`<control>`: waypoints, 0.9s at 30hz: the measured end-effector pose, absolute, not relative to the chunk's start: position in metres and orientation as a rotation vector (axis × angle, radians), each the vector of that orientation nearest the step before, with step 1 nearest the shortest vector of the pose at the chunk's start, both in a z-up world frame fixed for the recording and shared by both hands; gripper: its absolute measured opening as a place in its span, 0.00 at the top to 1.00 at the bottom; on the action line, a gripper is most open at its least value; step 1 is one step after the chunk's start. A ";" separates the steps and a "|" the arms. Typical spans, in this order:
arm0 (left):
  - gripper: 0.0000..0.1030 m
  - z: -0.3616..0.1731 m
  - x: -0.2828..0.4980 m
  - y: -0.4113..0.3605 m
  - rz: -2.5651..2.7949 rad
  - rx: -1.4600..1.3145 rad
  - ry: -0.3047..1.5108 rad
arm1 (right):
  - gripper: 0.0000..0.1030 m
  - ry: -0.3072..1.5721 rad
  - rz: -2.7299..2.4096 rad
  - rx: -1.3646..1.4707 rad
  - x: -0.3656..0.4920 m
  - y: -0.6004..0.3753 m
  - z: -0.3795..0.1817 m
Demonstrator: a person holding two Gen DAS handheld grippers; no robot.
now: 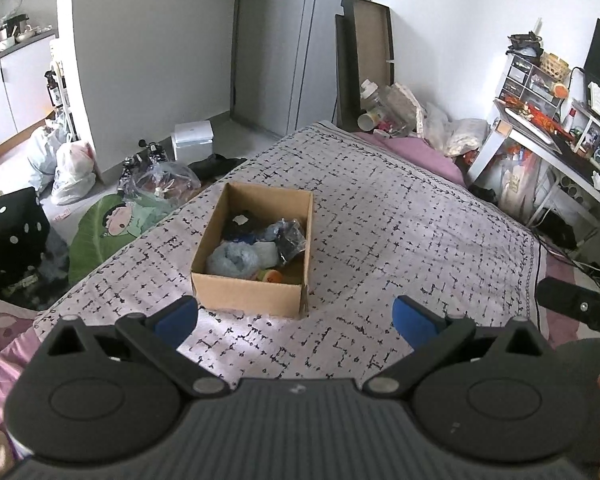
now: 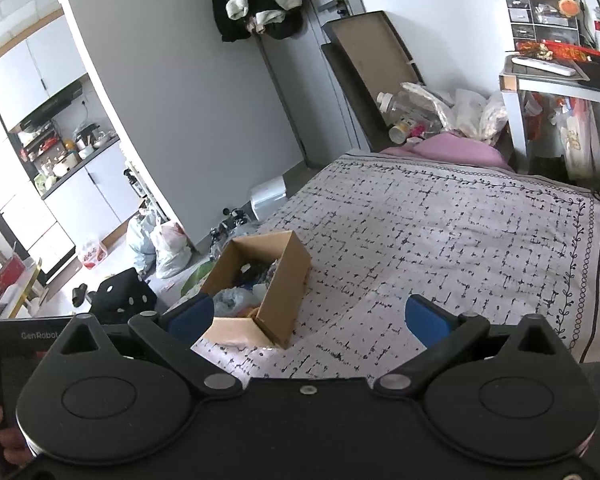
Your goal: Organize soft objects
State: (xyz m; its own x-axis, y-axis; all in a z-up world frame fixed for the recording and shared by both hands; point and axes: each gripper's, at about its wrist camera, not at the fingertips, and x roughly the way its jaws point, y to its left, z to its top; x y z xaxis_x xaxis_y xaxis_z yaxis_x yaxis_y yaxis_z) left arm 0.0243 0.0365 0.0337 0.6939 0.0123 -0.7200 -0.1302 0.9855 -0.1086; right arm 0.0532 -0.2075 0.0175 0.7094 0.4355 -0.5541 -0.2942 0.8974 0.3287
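Left wrist view: we've got both grippers, left (image 1: 296,320) and right (image 2: 310,320), spread wide and empty, cardboard box (image 1: 256,292) of soft stuff just ahead on the bed (image 1: 420,240).

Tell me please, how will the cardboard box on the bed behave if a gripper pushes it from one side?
The cardboard box would probably slide rather than tip: it sits low and wide on the flat patterned bedspread. It looks light, since it holds only soft bundles such as the pale blue cloth. Its thin open walls may bend inward under a push.
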 end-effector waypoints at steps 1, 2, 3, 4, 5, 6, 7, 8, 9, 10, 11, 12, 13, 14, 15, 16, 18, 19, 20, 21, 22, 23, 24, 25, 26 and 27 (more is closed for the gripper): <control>0.00 0.034 0.023 0.036 0.080 -0.156 0.801 | 0.00 0.666 0.397 0.210 0.052 -0.205 0.018; 0.00 0.034 0.022 0.036 0.081 -0.156 0.800 | 0.00 0.664 0.389 0.201 0.050 -0.204 0.019; 0.00 0.035 0.021 0.036 0.081 -0.154 0.799 | 0.00 0.665 0.382 0.196 0.050 -0.203 0.019; 0.00 0.035 0.019 0.036 0.081 -0.152 0.798 | 0.00 0.668 0.380 0.197 0.050 -0.203 0.018; 0.00 0.035 0.018 0.036 0.081 -0.151 0.798 | 0.00 0.673 0.379 0.197 0.049 -0.202 0.018; 0.00 0.035 0.017 0.036 0.082 -0.150 0.798 | 0.00 0.676 0.378 0.194 0.049 -0.202 0.017; 0.00 0.035 0.016 0.036 0.084 -0.150 0.799 | 0.00 0.679 0.374 0.189 0.049 -0.201 0.017; 0.00 0.035 0.016 0.037 0.086 -0.151 0.800 | 0.00 0.679 0.372 0.183 0.048 -0.201 0.017; 0.00 0.035 0.015 0.038 0.088 -0.152 0.800 | 0.00 0.678 0.372 0.178 0.047 -0.200 0.017; 0.00 0.036 0.014 0.038 0.091 -0.152 0.800 | 0.00 0.677 0.372 0.173 0.046 -0.200 0.018; 0.00 0.036 0.014 0.039 0.094 -0.152 0.800 | 0.00 0.677 0.372 0.171 0.046 -0.199 0.017; 0.00 0.036 0.013 0.039 0.096 -0.152 0.800 | 0.00 0.678 0.374 0.172 0.045 -0.199 0.018; 0.00 0.036 0.013 0.039 0.096 -0.152 0.800 | 0.00 0.680 0.376 0.174 0.045 -0.199 0.018; 0.00 0.036 0.013 0.039 0.095 -0.152 0.799 | 0.00 0.681 0.379 0.175 0.045 -0.199 0.018; 0.00 0.036 0.013 0.039 0.096 -0.152 0.800 | 0.00 0.681 0.381 0.173 0.045 -0.198 0.018; 0.00 0.036 0.013 0.039 0.098 -0.152 0.801 | 0.00 0.680 0.382 0.166 0.045 -0.197 0.018; 0.00 0.036 0.012 0.040 0.099 -0.155 0.802 | 0.00 0.677 0.383 0.146 0.044 -0.195 0.018; 0.00 0.036 0.012 0.040 0.098 -0.155 0.801 | 0.00 0.675 0.381 0.138 0.043 -0.194 0.019; 0.00 0.036 0.012 0.040 0.098 -0.154 0.800 | 0.00 0.673 0.378 0.131 0.043 -0.193 0.019; 0.00 0.036 0.011 0.040 0.099 -0.152 0.799 | 0.00 0.672 0.377 0.126 0.043 -0.193 0.019; 0.00 0.036 0.011 0.040 0.101 -0.148 0.798 | 0.00 0.672 0.376 0.122 0.043 -0.192 0.019; 0.00 0.036 0.010 0.039 0.103 -0.141 0.799 | 0.00 0.675 0.375 0.120 0.043 -0.192 0.018; 0.00 0.036 0.010 0.038 0.105 -0.134 0.801 | 0.00 0.678 0.376 0.118 0.044 -0.191 0.017; 0.00 0.035 0.010 0.037 0.107 -0.126 0.804 | 0.00 0.681 0.376 0.115 0.044 -0.191 0.016; 0.00 0.035 0.010 0.036 0.108 -0.120 0.805 | 0.00 0.684 0.376 0.110 0.044 -0.190 0.016; 0.00 0.034 0.010 0.036 0.110 -0.117 0.807 | 0.00 0.687 0.375 0.105 0.045 -0.189 0.015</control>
